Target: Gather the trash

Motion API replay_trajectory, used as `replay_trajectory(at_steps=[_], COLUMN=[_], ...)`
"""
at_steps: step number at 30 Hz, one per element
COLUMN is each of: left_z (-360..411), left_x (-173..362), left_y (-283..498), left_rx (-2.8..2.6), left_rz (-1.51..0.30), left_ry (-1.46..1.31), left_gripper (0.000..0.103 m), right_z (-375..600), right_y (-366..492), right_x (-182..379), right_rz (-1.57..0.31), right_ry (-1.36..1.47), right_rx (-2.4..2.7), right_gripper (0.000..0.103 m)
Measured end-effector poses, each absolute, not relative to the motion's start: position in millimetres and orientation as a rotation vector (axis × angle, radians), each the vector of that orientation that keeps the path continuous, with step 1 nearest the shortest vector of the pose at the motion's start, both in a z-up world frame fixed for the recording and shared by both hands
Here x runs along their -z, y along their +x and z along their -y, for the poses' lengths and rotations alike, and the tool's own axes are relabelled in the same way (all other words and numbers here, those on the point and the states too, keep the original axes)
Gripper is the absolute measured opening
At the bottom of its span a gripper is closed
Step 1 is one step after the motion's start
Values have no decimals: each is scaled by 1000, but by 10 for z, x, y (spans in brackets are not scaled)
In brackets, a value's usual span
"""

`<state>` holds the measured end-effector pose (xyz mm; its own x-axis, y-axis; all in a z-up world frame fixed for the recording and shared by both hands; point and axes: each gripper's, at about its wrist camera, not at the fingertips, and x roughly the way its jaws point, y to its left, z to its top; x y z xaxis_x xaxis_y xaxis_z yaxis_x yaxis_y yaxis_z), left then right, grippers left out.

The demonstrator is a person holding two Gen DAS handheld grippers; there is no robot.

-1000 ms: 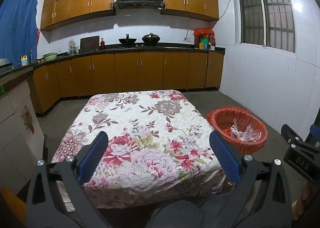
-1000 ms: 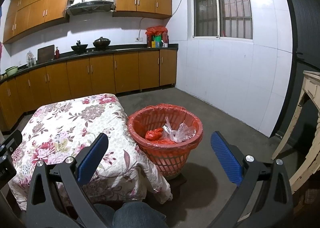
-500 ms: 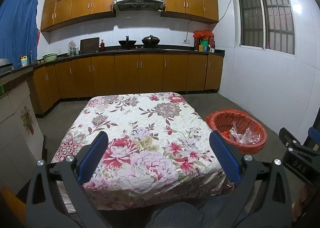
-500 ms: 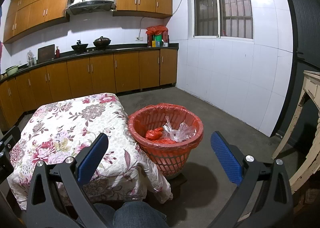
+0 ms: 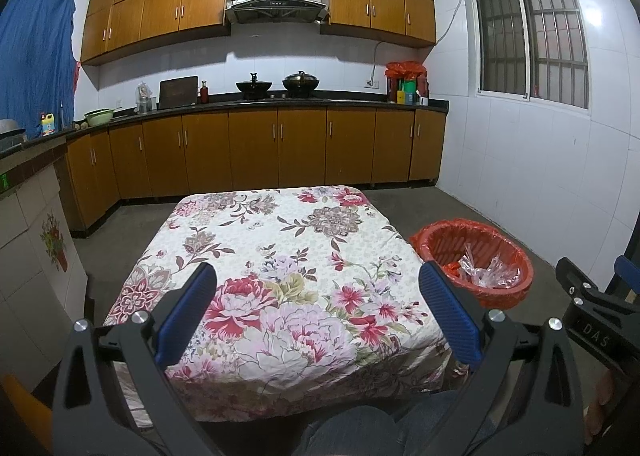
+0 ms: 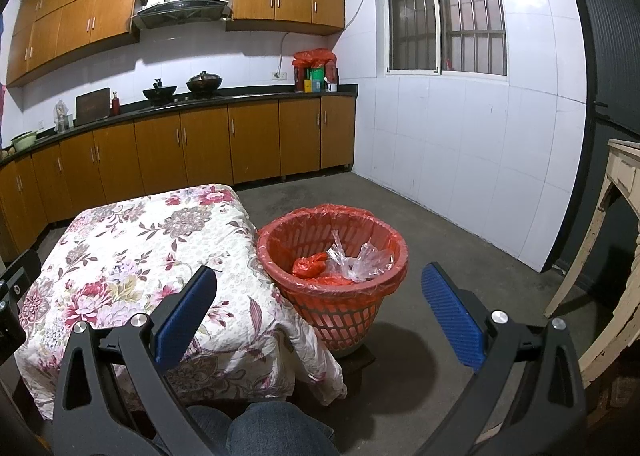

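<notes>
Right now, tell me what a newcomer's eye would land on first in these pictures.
The low table draped in a pink-and-red floral cloth fills the middle of the left wrist view, nothing lying on it. Right beside it on the concrete floor stands the red plastic basket lined with a red bag, holding a knotted red bag and crumpled clear plastic. Both blue-padded grippers, left and right, hang open and empty.
</notes>
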<state>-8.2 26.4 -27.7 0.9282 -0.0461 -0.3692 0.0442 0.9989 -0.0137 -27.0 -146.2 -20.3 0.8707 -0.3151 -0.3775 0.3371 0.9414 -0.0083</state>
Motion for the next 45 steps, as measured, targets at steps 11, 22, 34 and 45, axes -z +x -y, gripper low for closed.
replay_trajectory(at_steps=[11, 22, 34, 45], left_z=[-265, -270, -270, -292], left_x=[277, 299, 306, 351], left_y=[-81, -75, -72, -74], left_rx=[47, 47, 47, 48], left_rz=[-380, -383, -385, -390], left_ry=[-5, -4, -4, -4], left_gripper=[99, 99, 99, 99], right_z=[1467, 1473, 1483, 1487], right_y=[-268, -267, -268, -273], right_x=[194, 184, 174, 171], right_rz=[-385, -386, -387, -388], right_ry=[58, 59, 59, 60], right_rx=[341, 341, 340, 340], right_gripper=[101, 101, 101, 101])
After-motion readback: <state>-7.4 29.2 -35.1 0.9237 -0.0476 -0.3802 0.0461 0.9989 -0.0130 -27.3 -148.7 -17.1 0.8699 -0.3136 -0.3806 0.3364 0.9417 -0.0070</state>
